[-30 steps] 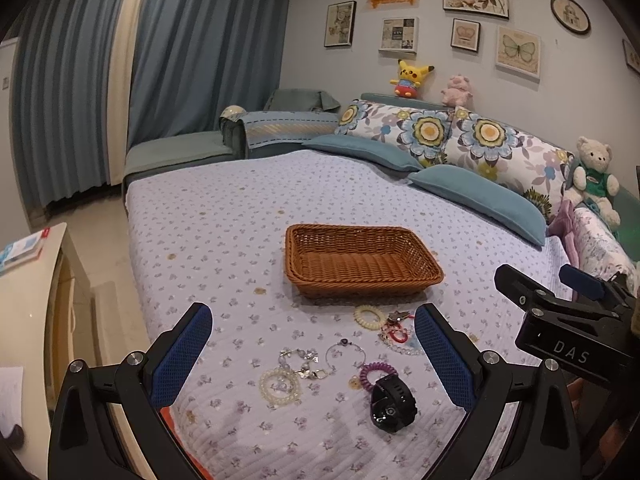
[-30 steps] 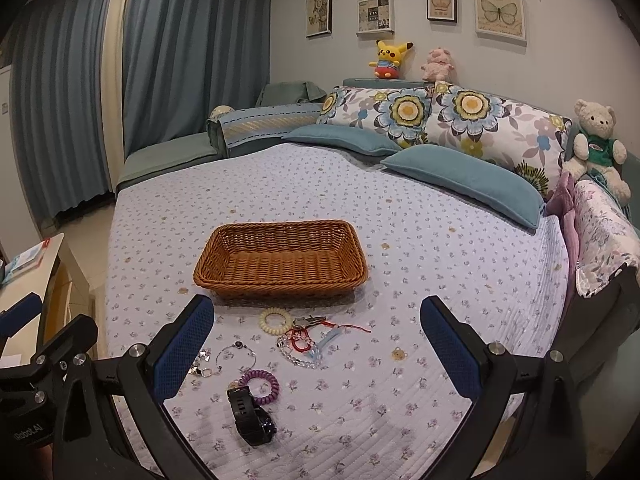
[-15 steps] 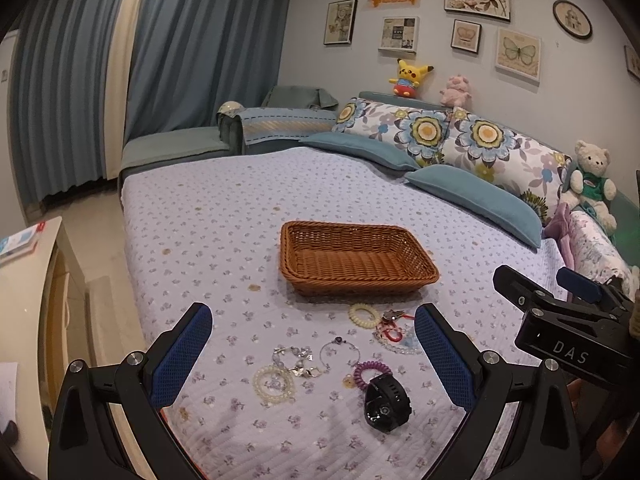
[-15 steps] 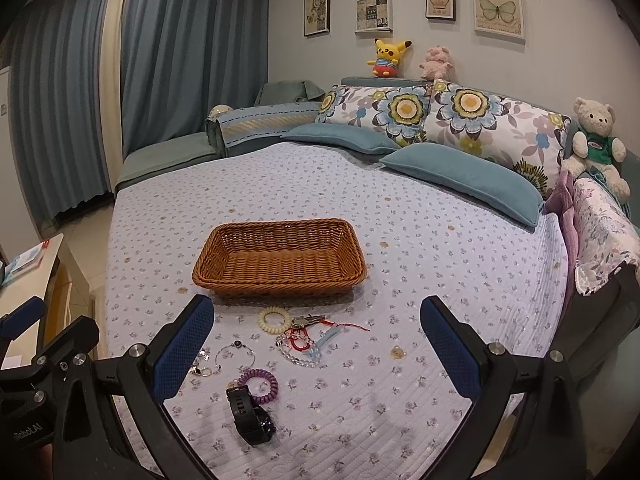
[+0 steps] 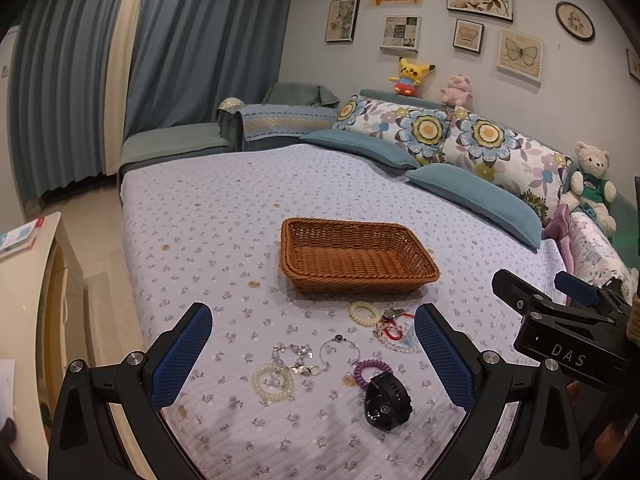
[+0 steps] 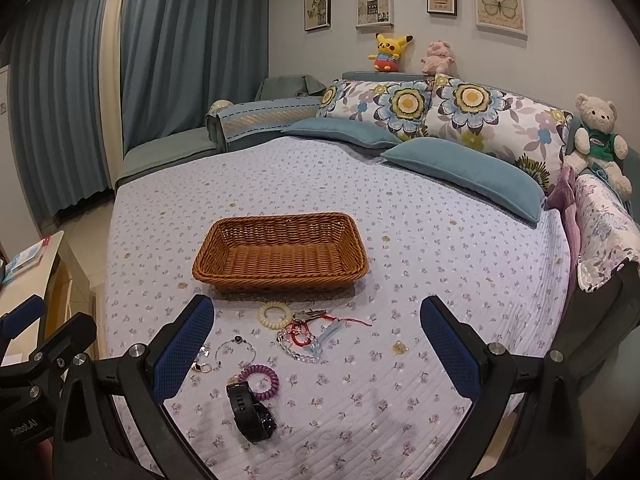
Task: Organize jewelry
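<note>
Sitting empty on the quilted bedspread (image 5: 200,208), the wicker basket (image 5: 356,258) has taken in nothing so far; the weave of its floor shows bare in both wrist views. All the jewelry lies loose on the bedspread just in front of the basket's near wall, so by my reading the sorting has not begun and every piece is left to move. Nearest the basket: a cream coil band (image 5: 363,313), then a tangle of red cord and clear beads (image 5: 394,330) just beside it. Closer to the cameras: a thin bangle (image 5: 339,347), a silver charm bracelet (image 5: 294,356), a pearl bracelet (image 5: 273,378), a purple coil band (image 5: 370,372) and a black watch (image 5: 387,400), the last two touching. Left gripper (image 5: 312,350): jaws spread wide, blue pads well apart, nothing between them, held above the bedspread with no contact visible. Right gripper (image 6: 316,344): likewise wide open and empty, held clear of the bedspread, the red-cord tangle framed between its pads. Several pieces overlap; likely to need single picks rather than one scoop.
</note>
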The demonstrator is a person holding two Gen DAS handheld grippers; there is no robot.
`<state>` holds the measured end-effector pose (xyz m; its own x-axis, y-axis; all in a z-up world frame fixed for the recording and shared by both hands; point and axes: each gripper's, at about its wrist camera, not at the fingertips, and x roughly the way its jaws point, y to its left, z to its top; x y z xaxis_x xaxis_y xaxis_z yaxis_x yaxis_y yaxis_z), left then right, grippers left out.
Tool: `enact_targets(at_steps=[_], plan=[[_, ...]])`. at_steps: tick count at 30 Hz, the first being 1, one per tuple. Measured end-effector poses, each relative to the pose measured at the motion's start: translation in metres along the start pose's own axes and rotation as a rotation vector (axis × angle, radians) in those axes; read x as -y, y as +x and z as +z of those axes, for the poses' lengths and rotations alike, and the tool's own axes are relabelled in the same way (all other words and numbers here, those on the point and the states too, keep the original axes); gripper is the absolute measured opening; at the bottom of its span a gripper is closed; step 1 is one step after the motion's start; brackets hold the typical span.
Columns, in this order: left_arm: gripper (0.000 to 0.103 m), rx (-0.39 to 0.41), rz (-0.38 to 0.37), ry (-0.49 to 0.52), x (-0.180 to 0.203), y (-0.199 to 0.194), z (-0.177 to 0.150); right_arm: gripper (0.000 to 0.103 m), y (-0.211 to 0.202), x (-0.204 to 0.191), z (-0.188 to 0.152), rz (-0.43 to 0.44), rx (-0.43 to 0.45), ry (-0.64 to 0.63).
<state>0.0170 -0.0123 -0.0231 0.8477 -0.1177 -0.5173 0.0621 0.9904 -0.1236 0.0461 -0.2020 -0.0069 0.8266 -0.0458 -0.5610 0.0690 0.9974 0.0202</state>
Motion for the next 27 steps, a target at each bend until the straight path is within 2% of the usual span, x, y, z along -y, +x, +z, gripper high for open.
enact_targets(at_steps=[27], plan=[[0.101,-0.019,-0.005,-0.011,-0.014,0.011,-0.001,0.103,0.010,0.003,-0.004,0.009,-0.037,0.016]])
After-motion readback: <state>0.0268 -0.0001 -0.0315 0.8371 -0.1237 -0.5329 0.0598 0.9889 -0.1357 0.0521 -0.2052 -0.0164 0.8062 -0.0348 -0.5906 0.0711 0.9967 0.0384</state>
